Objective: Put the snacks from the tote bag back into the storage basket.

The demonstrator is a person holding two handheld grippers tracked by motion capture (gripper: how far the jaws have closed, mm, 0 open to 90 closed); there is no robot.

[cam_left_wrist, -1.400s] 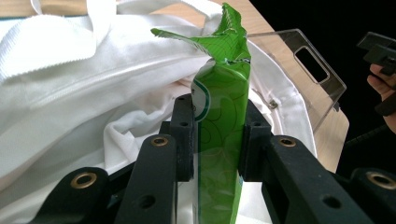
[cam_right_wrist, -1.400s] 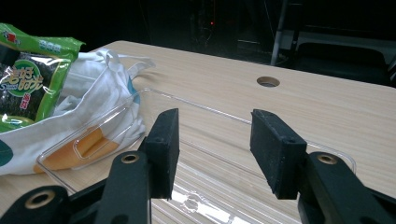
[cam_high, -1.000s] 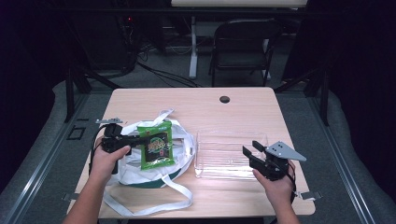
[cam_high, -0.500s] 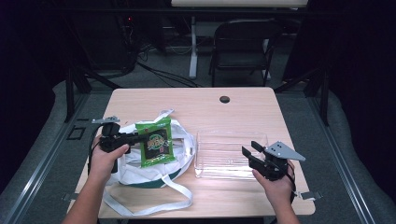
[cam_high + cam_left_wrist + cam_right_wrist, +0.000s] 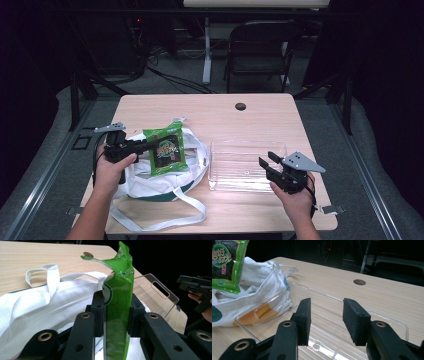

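In the left gripper view, the green packet runs past the lower frame edge between the jaws, and its printed face is turned away. In the right gripper view, the packet is cropped at the upper left corner. In the high view, its print is too small to read, and the white bag hides its own contents.

Dark room w/ grey floor, folding chair behind wooden table.
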